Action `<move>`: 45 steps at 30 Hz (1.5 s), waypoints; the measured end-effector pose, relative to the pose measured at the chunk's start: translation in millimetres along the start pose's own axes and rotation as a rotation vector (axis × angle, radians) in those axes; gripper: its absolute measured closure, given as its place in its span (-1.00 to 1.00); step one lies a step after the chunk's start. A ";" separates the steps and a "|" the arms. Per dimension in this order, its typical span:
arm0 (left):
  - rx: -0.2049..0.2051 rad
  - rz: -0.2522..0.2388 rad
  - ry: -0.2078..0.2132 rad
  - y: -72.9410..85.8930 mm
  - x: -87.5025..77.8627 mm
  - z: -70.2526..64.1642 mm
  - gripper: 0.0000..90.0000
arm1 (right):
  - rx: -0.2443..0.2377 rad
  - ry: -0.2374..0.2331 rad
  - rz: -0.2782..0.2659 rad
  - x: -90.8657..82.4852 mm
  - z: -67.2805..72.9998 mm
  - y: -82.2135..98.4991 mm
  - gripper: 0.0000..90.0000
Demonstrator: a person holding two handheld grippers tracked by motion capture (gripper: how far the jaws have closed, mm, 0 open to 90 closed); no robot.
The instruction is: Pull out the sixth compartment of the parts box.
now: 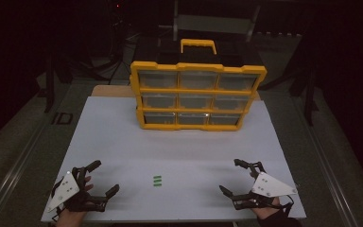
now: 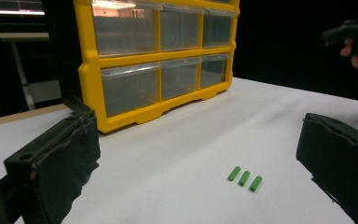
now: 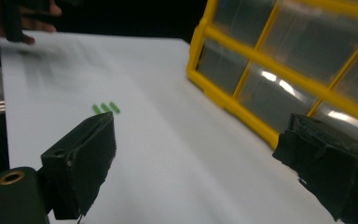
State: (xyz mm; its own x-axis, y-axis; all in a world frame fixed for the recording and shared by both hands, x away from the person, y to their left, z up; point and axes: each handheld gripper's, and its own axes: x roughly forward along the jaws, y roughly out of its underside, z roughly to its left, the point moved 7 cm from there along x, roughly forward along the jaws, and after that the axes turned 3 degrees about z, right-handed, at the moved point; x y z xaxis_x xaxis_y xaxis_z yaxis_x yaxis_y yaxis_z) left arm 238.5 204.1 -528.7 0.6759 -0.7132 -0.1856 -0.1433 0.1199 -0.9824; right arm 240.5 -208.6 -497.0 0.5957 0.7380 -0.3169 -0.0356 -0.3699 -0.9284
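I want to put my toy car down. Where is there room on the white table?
Bare room lies between the yellow drawer cabinet and the three green pieces, and along both side edges of the white table. It is crowded near the left gripper and right gripper.

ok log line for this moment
left claw: open, empty | right claw: open, empty | green pieces: three, on table between claws | drawer box: drawers shut
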 end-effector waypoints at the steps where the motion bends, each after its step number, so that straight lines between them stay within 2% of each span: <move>1: 0.000 -0.002 0.000 -0.2 -0.2 -0.1 -1.00 | -0.010 0.014 -0.005 -2.2 -3.4 -4.0 -0.79; 4: 0.000 -0.003 -0.002 -0.6 -0.6 -0.1 -1.00 | -0.032 0.039 -0.016 -6.7 -13.8 -15.9 -0.80; 5: -0.001 -0.004 -0.002 -0.7 -0.7 0.0 -1.00 | -0.040 0.034 -0.020 -7.6 -16.6 -20.0 -0.80; 7: 0.000 -0.004 -0.002 -0.8 -0.8 0.2 -1.00 | -0.071 0.059 -0.021 -8.8 -23.0 -28.1 -0.80; 8: 0.000 -0.004 -0.002 -0.8 -0.8 0.2 -1.00 | -0.080 0.054 -0.023 -9.4 -25.0 -32.3 -0.79; 10: 0.000 -0.004 -0.001 -0.8 -0.8 0.1 -1.00 | -0.108 0.072 -0.031 -10.1 -30.5 -40.5 -0.79; 26: -0.001 -0.006 0.000 -0.9 -1.3 -0.3 -1.00 | -0.224 0.126 -0.054 0.6 -72.5 -88.1 -0.79; 29: 0.001 -0.004 0.001 -0.6 -1.2 -0.4 -1.00 | -0.234 0.126 -0.055 2.5 -76.9 -93.2 -0.79; 32: 0.002 -0.003 0.000 -0.4 -1.2 -0.8 -1.00 | -0.241 0.129 -0.049 8.5 -87.7 -100.2 -0.79; 45: 0.003 -0.005 -0.001 -0.3 -2.1 -0.3 -1.00 | -0.256 0.129 -0.021 31.3 -116.5 -114.8 -0.78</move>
State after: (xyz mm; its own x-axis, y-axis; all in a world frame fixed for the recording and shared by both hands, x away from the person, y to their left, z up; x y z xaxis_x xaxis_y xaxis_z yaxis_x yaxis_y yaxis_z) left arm 236.8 205.3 -528.0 0.6771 -0.7134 -0.1806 -0.1377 0.1182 -0.9834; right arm 356.8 -208.8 -377.7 0.6918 0.6754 -0.2553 0.1722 -0.4977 -0.8501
